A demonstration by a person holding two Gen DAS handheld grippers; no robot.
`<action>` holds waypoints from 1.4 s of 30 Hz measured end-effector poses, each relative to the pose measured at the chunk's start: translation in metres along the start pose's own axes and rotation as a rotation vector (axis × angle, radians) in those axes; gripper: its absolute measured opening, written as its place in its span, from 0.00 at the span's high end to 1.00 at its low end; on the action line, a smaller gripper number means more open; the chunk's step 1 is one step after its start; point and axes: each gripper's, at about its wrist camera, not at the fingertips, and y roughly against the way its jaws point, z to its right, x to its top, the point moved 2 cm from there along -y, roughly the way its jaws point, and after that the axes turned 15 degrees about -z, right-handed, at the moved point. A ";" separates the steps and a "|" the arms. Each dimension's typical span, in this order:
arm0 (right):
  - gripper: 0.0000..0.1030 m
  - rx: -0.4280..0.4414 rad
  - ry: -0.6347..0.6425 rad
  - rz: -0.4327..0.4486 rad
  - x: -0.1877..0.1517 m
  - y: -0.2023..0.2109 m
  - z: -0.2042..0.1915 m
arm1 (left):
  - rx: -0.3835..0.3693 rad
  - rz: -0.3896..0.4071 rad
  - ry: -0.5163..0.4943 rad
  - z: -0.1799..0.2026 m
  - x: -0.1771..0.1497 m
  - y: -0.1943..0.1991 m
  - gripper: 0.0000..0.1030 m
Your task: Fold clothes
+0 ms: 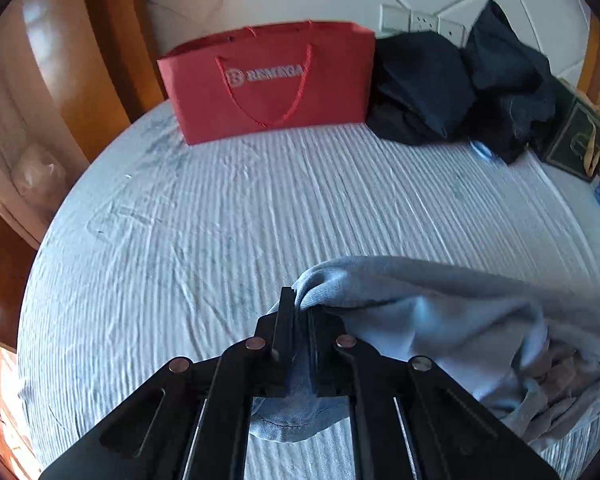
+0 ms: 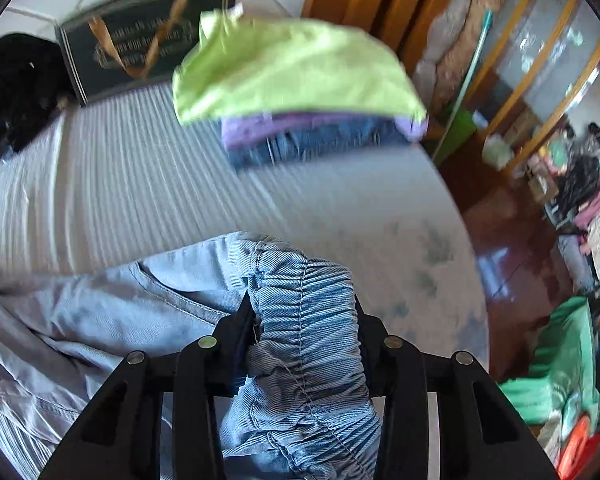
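Observation:
A pair of light blue denim trousers lies crumpled at the near edge of a bed with a striped pale sheet. My left gripper is shut on a fold of the denim, and cloth hangs down between its fingers. In the right wrist view, the gathered elastic waistband fills the space between my right gripper's fingers; my right gripper is shut on it. The rest of the trousers trails off to the left over the sheet.
A red paper bag stands at the head of the bed beside a heap of dark clothes and a dark gift bag. A folded stack, lime green on top, sits at the right. The bed's right edge drops to a dark floor.

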 end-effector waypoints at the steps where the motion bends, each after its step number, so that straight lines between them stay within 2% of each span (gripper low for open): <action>1: 0.62 0.010 -0.022 0.078 0.008 0.018 0.002 | 0.010 0.043 0.022 -0.010 0.010 0.014 0.96; 2: 0.62 0.022 -0.047 0.149 0.016 0.035 0.003 | 0.017 0.082 0.038 -0.018 0.019 0.026 0.96; 3: 0.61 0.037 -0.072 0.183 0.027 0.044 0.005 | 0.042 0.117 0.051 -0.025 0.028 0.036 0.96; 4: 0.53 0.051 -0.097 0.190 0.036 0.046 0.006 | 0.077 0.152 0.061 -0.031 0.036 0.042 0.93; 5: 0.44 0.066 -0.109 0.170 0.045 0.040 0.004 | 0.091 0.169 0.062 -0.035 0.044 0.042 0.85; 6: 0.23 0.080 -0.116 0.141 0.053 0.032 0.001 | 0.086 0.140 0.070 -0.041 0.052 0.034 0.74; 7: 0.16 0.094 -0.111 0.111 0.057 0.023 -0.005 | 0.063 0.082 0.091 -0.046 0.057 0.023 0.44; 8: 0.16 0.107 -0.101 0.081 0.058 0.015 -0.011 | 0.033 0.038 0.106 -0.050 0.056 0.013 0.35; 10: 0.16 0.134 -0.088 0.034 0.053 0.001 -0.019 | -0.011 -0.014 0.114 -0.054 0.044 0.001 0.35; 14: 0.16 0.164 -0.094 -0.025 0.016 -0.015 -0.011 | -0.060 -0.071 0.023 -0.034 -0.005 -0.011 0.35; 17: 0.16 0.175 -0.098 -0.076 -0.013 -0.026 -0.003 | -0.130 -0.134 -0.051 -0.012 -0.045 -0.022 0.35; 22: 0.16 0.185 -0.090 -0.127 -0.045 -0.033 -0.001 | -0.229 -0.161 -0.160 0.032 -0.095 -0.021 0.35; 30: 0.16 0.246 -0.058 -0.144 -0.056 -0.036 -0.016 | -0.274 -0.252 -0.219 0.071 -0.131 -0.038 0.35; 34: 0.16 0.262 -0.031 -0.151 -0.049 -0.042 -0.031 | -0.266 -0.257 -0.205 0.087 -0.134 -0.045 0.36; 35: 0.16 0.262 -0.028 -0.154 -0.047 -0.045 -0.034 | -0.257 -0.256 -0.195 0.088 -0.133 -0.045 0.55; 36: 0.16 0.261 -0.027 -0.158 -0.045 -0.049 -0.036 | -0.246 -0.253 -0.186 0.088 -0.133 -0.045 0.70; 37: 0.16 0.260 -0.026 -0.161 -0.042 -0.053 -0.039 | -0.235 -0.250 -0.176 0.089 -0.132 -0.045 0.95; 40: 0.17 0.261 -0.043 -0.150 -0.033 -0.061 -0.043 | -0.218 -0.217 -0.124 0.078 -0.127 -0.037 0.96; 41: 0.22 0.261 -0.051 -0.143 -0.028 -0.062 -0.044 | -0.215 -0.200 -0.101 0.071 -0.125 -0.032 0.96; 42: 0.46 0.262 -0.059 -0.138 -0.023 -0.062 -0.045 | -0.203 -0.176 -0.078 0.061 -0.121 -0.026 0.96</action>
